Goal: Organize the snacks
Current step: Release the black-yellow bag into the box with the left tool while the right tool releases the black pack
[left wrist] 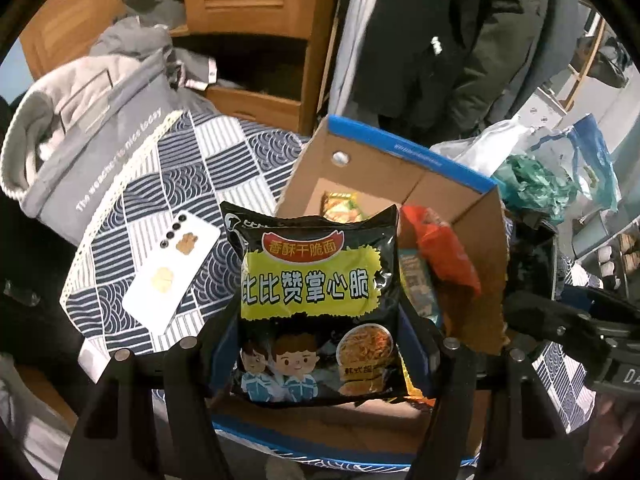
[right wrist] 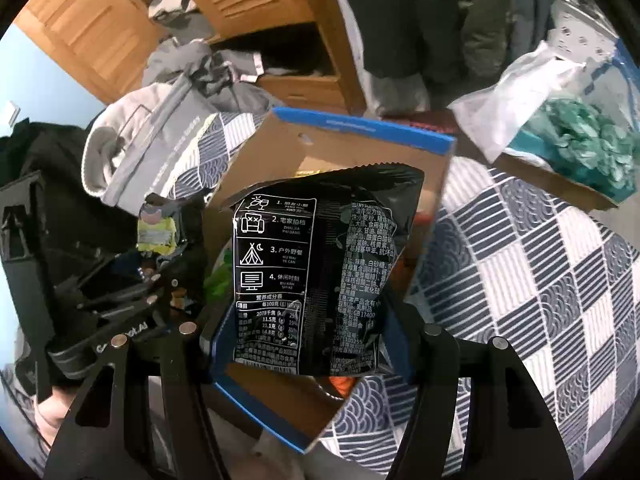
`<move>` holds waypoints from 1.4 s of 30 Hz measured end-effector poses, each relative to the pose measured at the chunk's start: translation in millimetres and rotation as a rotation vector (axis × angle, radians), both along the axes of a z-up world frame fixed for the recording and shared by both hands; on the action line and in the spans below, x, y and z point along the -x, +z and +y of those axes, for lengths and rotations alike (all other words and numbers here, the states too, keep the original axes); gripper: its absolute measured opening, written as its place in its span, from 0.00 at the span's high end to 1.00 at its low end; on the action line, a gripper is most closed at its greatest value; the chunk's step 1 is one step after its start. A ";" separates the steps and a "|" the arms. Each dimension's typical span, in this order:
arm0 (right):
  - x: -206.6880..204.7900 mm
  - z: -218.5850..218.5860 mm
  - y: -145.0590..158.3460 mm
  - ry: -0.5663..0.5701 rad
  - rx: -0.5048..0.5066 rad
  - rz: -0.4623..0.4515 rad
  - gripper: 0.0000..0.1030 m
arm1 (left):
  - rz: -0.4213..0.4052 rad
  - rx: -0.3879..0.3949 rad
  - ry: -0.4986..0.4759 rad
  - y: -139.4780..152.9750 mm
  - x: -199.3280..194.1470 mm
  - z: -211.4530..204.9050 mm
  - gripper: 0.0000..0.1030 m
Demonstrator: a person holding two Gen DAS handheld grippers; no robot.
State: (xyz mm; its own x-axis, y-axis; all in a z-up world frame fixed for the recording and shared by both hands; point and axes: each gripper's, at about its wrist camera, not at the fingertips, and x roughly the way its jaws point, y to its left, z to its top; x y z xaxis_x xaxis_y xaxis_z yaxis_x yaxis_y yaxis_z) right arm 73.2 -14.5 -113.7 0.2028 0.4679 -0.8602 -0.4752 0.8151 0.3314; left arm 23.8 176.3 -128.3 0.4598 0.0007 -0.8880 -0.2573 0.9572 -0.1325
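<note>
Snacks are going into a cardboard box with a blue rim (left wrist: 404,152) that stands on a bed spread with a blue-and-white patterned cover (left wrist: 224,148). Both grippers are over the box, each carrying a packet. The left gripper (left wrist: 320,344) has its fingers closed on the lower part of a black and yellow noodle snack packet (left wrist: 316,280), held upright with its printed front to the camera, above the open box. The right gripper (right wrist: 308,344) has its fingers closed on a second black packet (right wrist: 320,260), seen from its back with the nutrition table, likewise hanging above the box mouth. Neither packet has been let go yet. Inside the box some work looks done: an orange packet (left wrist: 444,248) leans against the right-hand wall, a yellow-green one (left wrist: 340,208) lies further back, and a bluish one shows just beside the orange. Outside the box I see no loose snacks on the cover, only a white phone (left wrist: 172,276) lying face down and a grey hooded top (left wrist: 92,120) heaped at the bed's far side; a clear bag of teal stuff (right wrist: 580,148) sits well apart. By my reckoning the job is well along, with these two packets left to lower in and release.
</note>
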 end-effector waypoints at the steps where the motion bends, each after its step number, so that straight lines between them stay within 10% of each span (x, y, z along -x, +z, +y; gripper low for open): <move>1: -0.6 3.3 -3.5 0.005 0.001 0.007 0.39 | 0.007 0.004 0.007 -2.9 0.0 3.2 0.31; 14: -3.1 22.5 -22.0 0.024 0.042 0.029 0.31 | 0.042 0.038 0.049 -14.7 -0.1 13.6 0.23; 42: 49.7 -57.5 69.2 -0.139 0.087 -0.256 0.21 | -0.157 -0.081 -0.059 74.8 41.8 -45.4 0.12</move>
